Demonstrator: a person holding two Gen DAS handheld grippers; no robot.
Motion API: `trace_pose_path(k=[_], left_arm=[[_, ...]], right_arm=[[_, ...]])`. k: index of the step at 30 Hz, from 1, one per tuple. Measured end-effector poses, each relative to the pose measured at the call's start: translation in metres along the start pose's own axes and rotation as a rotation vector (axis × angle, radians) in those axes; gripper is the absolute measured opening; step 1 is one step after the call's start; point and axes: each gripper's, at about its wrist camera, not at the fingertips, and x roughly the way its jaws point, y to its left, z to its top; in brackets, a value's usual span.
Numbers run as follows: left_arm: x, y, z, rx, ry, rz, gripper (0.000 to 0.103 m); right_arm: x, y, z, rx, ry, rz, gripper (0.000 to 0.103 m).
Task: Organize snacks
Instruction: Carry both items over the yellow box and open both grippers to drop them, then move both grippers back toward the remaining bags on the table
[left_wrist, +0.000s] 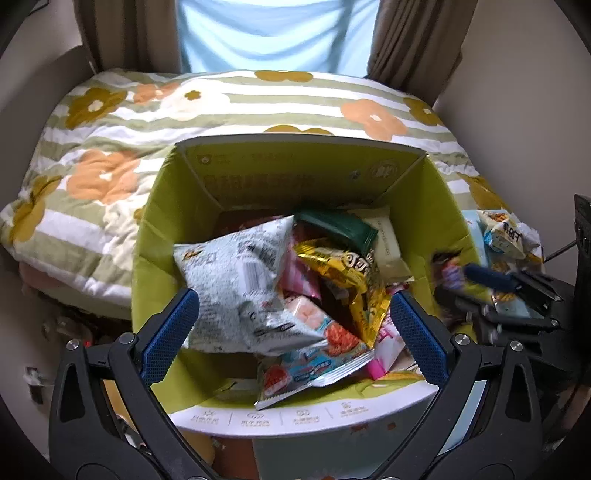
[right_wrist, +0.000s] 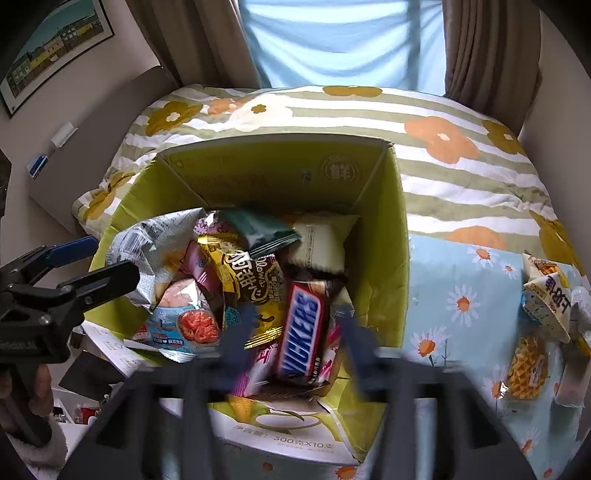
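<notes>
- The green box (left_wrist: 166, 206) sat on a flowery blanket (left_wrist: 96, 155) and was full of snacks.
- The left gripper (left_wrist: 295, 325) hung over the box with its jaws wide apart — nothing was pinched. A big white bag (left_wrist: 236, 284) lay in the box between its blue pads (left_wrist: 170, 332).
- The right gripper (right_wrist: 299, 325) looked blurry. Its jaws stood apart, and a Snickers bar (right_wrist: 301, 332) lay between them, on top of the pile — the pads did not squeeze it.
- More snacks (right_wrist: 546, 295) waited outside on the daisy cloth (right_wrist: 461, 277), to the right of the box.
</notes>
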Motion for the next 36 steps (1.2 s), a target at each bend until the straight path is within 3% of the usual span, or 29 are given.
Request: trace_pose_path(k=[1,2,11,19,28,36], left_arm=[[0.0,0.001,-0.001,-0.003,0.001,0.004,0.102],[-0.001,0.002,-0.004,-0.008,0.002,0.005,0.102],[-0.01,0.014,-0.016,-0.029,-0.006,0.028,0.103],[-0.015,-0.001,-0.013,0.012,-0.021,-0.022,0.103],[-0.014,-0.044,-0.008,0.071,-0.026,-0.071,0.103],[-0.013,-0.115,0.0,0.099,-0.054,-0.082,0.103]], right_arm=[[-0.001,-0.001,-0.002,0.0,-0.015,0.013,0.097],[-0.003,-0.001,-0.004,0.001,-0.031,0.029,0.099],[-0.018,-0.003,-0.015,0.007,-0.076,0.069,0.1],[-0.04,-0.008,-0.021,0.04,-0.111,-0.007,0.1],[-0.073,-0.046,-0.04,0.118,-0.131,-0.089,0.1],[-0.113,-0.121,-0.05,0.17,-0.192,-0.145,0.1]])
